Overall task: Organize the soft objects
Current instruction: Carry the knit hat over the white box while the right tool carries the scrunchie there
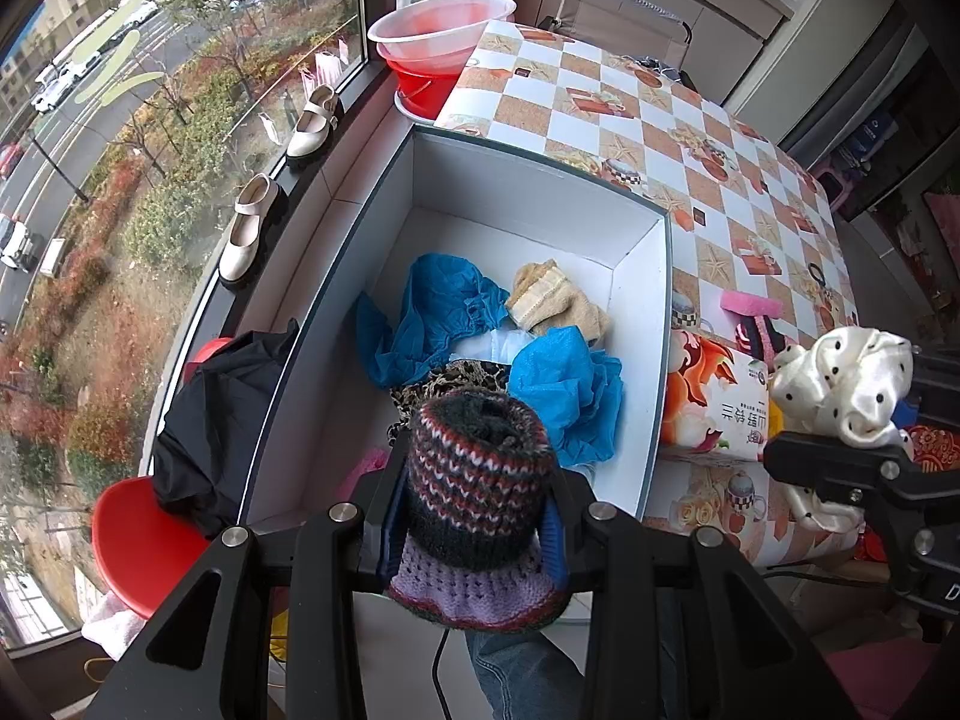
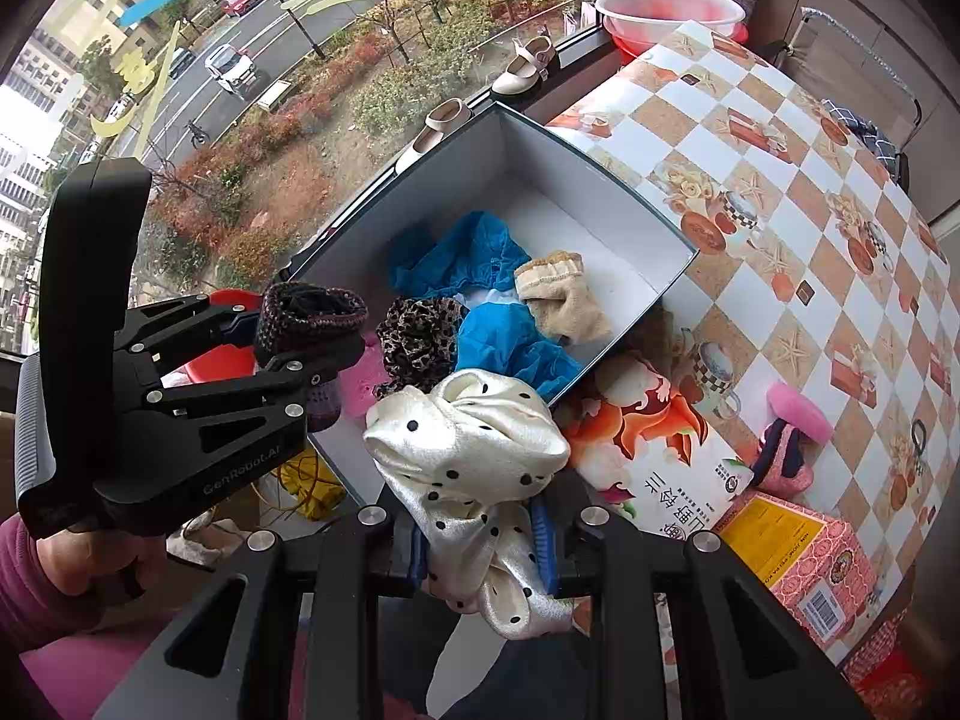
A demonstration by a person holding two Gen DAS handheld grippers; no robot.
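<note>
My left gripper (image 1: 474,534) is shut on a striped knitted sock (image 1: 480,480), which hangs over the near end of the white storage box (image 1: 636,312). Seen from the right wrist, the left gripper (image 2: 300,354) and the knitted sock (image 2: 312,312) are at the box's left side. My right gripper (image 2: 480,540) is shut on a cream polka-dot satin scrunchie (image 2: 468,444), just outside the white box (image 2: 600,192) at its near corner. In the left wrist view the right gripper (image 1: 840,450) with the scrunchie (image 1: 846,384) is at the right. Inside the box lie blue shoe covers (image 1: 444,306), a beige sock (image 1: 558,300) and a leopard-print scrunchie (image 2: 420,336).
The box stands on a checkered tablecloth (image 1: 660,120). Next to it lie a printed tissue pack (image 2: 654,450), a pink sponge (image 2: 798,408), a pink slipper (image 2: 780,456) and a pink carton (image 2: 804,558). A red chair (image 1: 138,534) with black cloth (image 1: 222,426) is at the left. Shoes (image 1: 252,228) line the windowsill.
</note>
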